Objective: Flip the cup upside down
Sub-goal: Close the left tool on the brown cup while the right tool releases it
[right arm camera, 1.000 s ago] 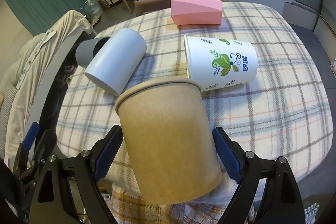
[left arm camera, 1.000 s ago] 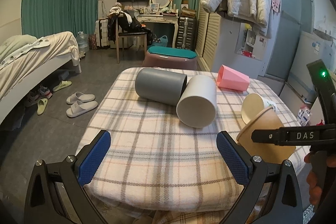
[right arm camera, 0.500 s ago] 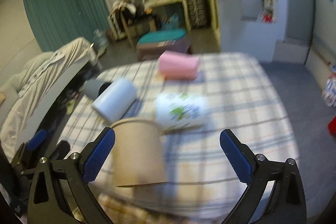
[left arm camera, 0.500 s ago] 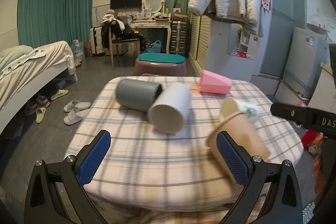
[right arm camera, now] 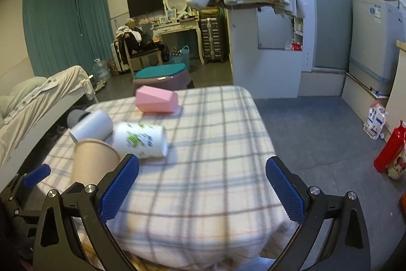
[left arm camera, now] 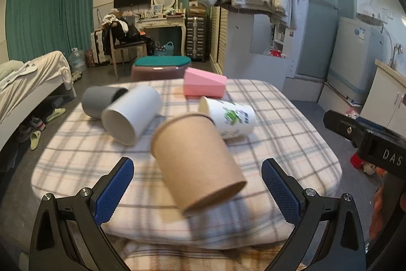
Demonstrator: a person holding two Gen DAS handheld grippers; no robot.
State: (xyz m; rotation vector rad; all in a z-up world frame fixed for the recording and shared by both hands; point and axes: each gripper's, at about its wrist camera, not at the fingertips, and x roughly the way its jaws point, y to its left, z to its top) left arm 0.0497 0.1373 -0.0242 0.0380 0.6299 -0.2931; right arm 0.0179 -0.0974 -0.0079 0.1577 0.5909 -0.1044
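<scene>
A brown paper cup (left arm camera: 198, 159) lies tilted on the checked tablecloth (left arm camera: 279, 133), its wide rim toward the far side and its base toward me. It sits between the pads of my open left gripper (left arm camera: 196, 192), untouched. In the right wrist view the brown cup (right arm camera: 94, 159) is left of my open, empty right gripper (right arm camera: 203, 184), partly behind its left finger (right arm camera: 119, 182). A white cup with a green print (left arm camera: 228, 118) lies on its side behind it.
A white cup (left arm camera: 132, 116), a grey cup (left arm camera: 99, 100) and a pink cup (left arm camera: 203, 85) lie on their sides farther back. The right gripper's body (left arm camera: 368, 144) is at the table's right edge. A bed stands left; a red bottle (right arm camera: 390, 151) is on the floor.
The right gripper opened, let go of the brown cup and pulled back to the right. The cup now lies tilted on the table, in front of the left gripper.
</scene>
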